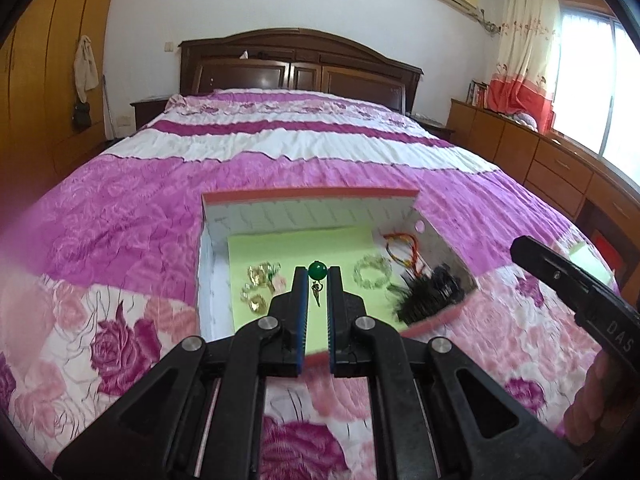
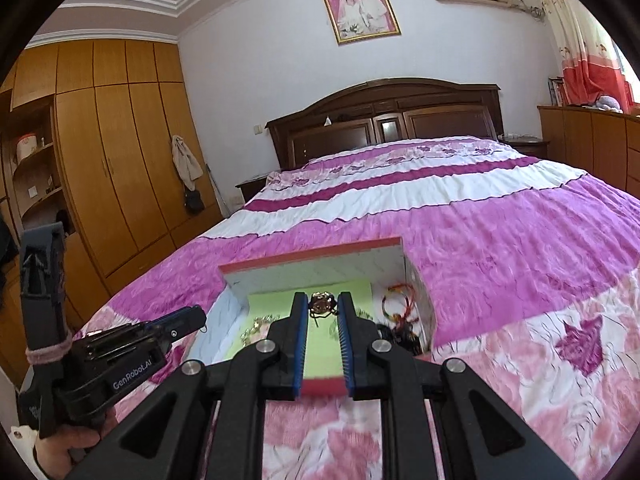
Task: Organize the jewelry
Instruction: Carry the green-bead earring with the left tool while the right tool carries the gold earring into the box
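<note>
Green bead pendant (image 1: 317,271) pinched in left jaws; right jaws pinch gold ornament (image 2: 322,303), blurred.

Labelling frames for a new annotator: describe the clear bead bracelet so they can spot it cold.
On the pink floral bedspread sits an open white box with a lime-green liner. The clear bead bracelet lies on that liner toward the right, a pale, glassy ring. It sits between the green bead at the left gripper tips and the red-and-yellow cord loop; black tassels lie nearer.
</note>
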A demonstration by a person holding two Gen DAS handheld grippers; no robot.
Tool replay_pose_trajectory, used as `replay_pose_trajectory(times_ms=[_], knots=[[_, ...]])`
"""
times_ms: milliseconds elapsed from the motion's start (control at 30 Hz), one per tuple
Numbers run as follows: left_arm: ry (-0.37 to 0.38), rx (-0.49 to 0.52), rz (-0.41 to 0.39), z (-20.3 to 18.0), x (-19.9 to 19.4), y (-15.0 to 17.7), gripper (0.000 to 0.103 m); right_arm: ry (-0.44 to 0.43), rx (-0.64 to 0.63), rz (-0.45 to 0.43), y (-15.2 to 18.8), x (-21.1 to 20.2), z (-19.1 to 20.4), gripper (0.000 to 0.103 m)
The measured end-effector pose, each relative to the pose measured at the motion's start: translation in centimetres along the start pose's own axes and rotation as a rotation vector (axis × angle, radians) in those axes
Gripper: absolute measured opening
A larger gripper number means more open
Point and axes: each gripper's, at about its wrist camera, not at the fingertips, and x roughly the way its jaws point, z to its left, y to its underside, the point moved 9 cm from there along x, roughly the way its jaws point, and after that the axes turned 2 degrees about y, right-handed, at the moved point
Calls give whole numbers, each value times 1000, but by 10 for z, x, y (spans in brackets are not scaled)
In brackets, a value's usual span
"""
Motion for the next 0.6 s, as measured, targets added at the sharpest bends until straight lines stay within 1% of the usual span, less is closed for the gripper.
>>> replay_pose_trajectory(times_ms=[133,267,400,600], knots=[[-36,13,-31,6,11,-7,0,27,-13,-4,-1,24,0,17],[-57,9,-31,12,30,-8,0,37,-20,11,1,48,0,17],[-72,-1,-12,18,46,-2,0,36,-24,43,9,72,1,17],[-90,-9,39,26,66,11,0,38,-29,104,27,98,-1,17]])
